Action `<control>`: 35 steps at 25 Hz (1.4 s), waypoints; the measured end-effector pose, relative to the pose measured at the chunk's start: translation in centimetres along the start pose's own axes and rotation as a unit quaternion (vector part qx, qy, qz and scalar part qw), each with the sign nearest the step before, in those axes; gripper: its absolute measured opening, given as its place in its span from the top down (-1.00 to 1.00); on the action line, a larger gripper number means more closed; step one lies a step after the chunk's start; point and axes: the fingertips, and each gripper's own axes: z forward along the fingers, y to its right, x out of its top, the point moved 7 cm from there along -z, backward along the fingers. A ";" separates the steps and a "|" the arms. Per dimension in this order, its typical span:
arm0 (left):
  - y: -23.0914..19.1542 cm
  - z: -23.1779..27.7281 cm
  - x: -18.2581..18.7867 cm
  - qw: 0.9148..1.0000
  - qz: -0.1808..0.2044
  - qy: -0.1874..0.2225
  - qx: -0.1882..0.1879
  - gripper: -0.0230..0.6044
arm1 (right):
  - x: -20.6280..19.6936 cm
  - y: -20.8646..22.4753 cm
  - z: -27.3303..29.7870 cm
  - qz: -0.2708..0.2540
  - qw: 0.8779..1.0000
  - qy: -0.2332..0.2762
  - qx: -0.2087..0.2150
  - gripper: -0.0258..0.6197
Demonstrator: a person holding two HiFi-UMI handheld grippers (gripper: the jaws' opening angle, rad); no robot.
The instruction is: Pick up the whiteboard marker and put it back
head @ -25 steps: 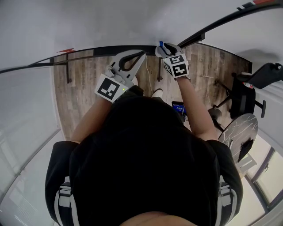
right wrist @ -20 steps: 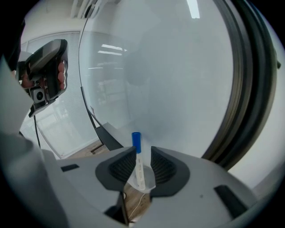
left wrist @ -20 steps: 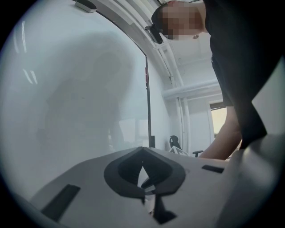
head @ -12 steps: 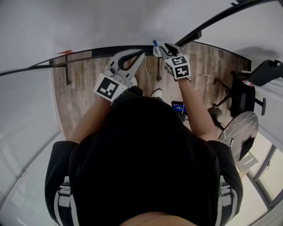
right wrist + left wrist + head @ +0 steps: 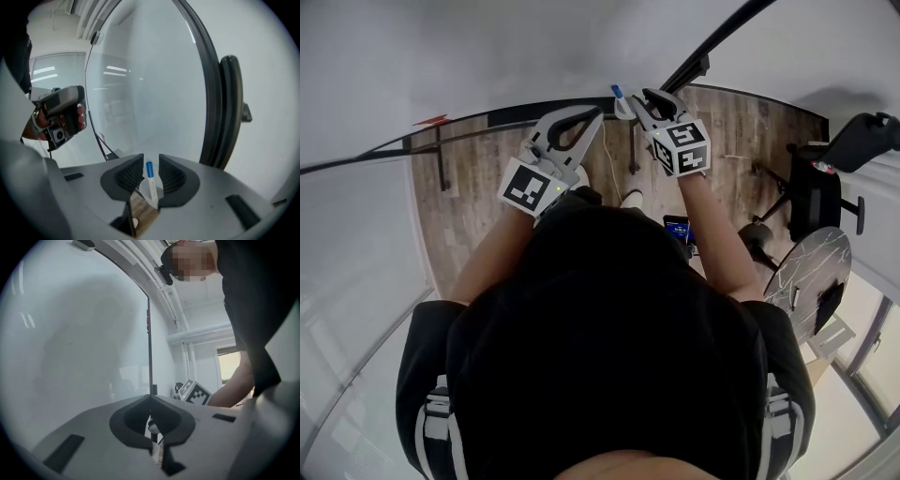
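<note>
The whiteboard marker (image 5: pixel 619 95), white with a blue cap, is held up in front of the whiteboard (image 5: pixel 487 56) near the board's dark right frame. My right gripper (image 5: pixel 630 100) is shut on it. In the right gripper view the marker (image 5: pixel 151 180) stands between the ribbed pads, blue cap pointing away from me. My left gripper (image 5: pixel 598 114) hovers just to the left, jaws shut with nothing in them. In the left gripper view its tips (image 5: pixel 151 398) meet, and the right gripper's marker cube (image 5: pixel 194 392) shows beyond them.
A black ledge (image 5: pixel 525 111) runs along the whiteboard's lower edge above a wood floor (image 5: pixel 478 197). A black office chair (image 5: pixel 820 192) and a round table (image 5: pixel 811 272) stand at the right. The board's thick dark frame (image 5: pixel 220 108) rises close to my right gripper.
My right gripper has risen with the marker and drifted a little left along the board's frame. My left gripper has stayed where it was.
</note>
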 end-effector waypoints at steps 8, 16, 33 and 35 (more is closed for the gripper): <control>1.0 0.7 0.1 1.000 0.000 0.005 -0.003 0.92 | 3.0 -2.2 -3.5 -0.029 0.996 0.074 0.038 0.66; 1.6 1.1 -0.3 1.000 -0.006 0.008 -0.008 0.92 | 4.8 -4.3 -7.1 -0.056 0.987 0.141 0.051 0.84; 2.4 1.3 -0.9 1.000 -0.010 0.002 -0.017 0.92 | 4.5 -5.9 -10.2 -0.052 0.977 0.198 0.063 0.92; 2.4 1.3 -0.9 1.000 -0.010 -0.001 -0.016 0.92 | 4.4 -5.9 -10.3 -0.045 0.977 0.199 0.062 0.92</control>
